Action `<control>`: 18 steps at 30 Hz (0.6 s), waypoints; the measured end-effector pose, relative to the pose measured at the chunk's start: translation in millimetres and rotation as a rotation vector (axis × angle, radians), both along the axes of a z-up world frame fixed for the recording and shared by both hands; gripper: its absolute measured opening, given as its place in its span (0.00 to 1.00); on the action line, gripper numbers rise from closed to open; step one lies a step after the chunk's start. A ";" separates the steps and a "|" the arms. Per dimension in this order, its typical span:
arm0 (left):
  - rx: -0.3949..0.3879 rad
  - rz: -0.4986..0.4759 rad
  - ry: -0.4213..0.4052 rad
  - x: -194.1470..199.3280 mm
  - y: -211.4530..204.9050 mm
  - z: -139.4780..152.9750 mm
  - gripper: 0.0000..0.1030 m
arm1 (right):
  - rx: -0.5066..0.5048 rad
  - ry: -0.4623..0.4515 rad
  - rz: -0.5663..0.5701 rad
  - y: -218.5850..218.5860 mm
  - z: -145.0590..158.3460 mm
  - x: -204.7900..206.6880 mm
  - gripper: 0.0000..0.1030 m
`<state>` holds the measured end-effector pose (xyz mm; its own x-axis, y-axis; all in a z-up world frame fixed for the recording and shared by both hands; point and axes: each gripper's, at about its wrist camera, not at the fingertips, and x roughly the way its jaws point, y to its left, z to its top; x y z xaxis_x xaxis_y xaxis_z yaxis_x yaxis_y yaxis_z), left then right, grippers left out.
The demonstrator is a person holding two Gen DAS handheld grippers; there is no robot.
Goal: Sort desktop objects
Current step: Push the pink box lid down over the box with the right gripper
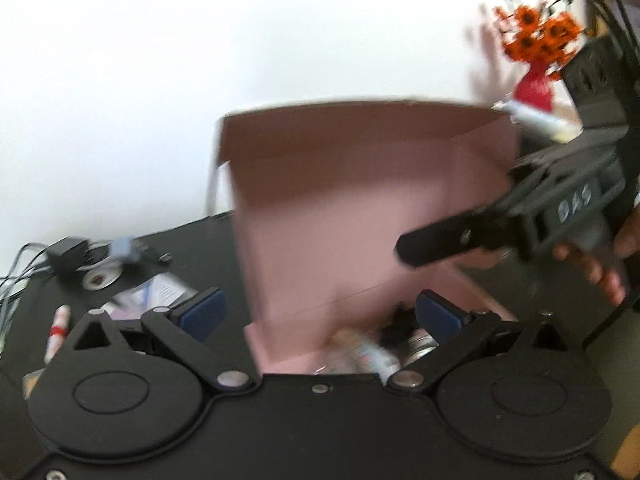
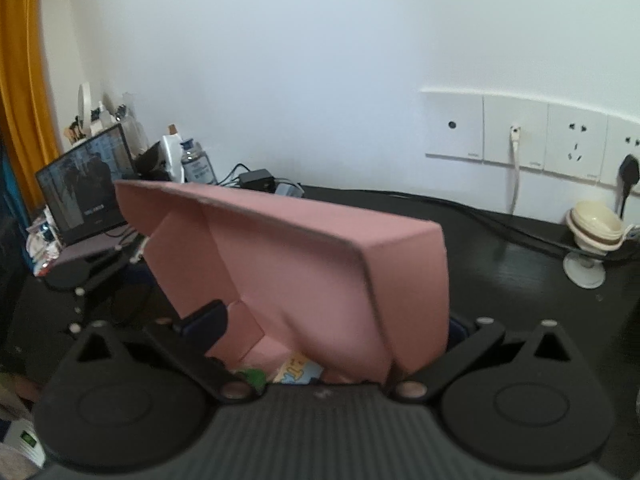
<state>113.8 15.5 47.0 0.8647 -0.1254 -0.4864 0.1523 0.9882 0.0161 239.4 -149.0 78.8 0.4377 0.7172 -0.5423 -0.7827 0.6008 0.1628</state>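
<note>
Pink box, black desk, orange flowers, red vase

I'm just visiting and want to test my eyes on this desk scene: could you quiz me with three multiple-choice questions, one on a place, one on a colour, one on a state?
1. Where are the orange flowers?
A. Behind the box, in a red vase
B. Inside the box
C. On the laptop

2. What colour is the box?
A. Green
B. Pink
C. White

3. How is the box lid?
A. Taped shut
B. Missing
C. Raised open

Answers: A, they stand past the box's far corner; B, its cardboard is pink throughout; C, the lid stands up, with items visible inside.
</note>
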 end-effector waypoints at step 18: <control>0.005 -0.074 -0.002 -22.1 -4.6 2.7 1.00 | 0.045 0.081 -0.092 -25.8 16.5 -44.9 0.99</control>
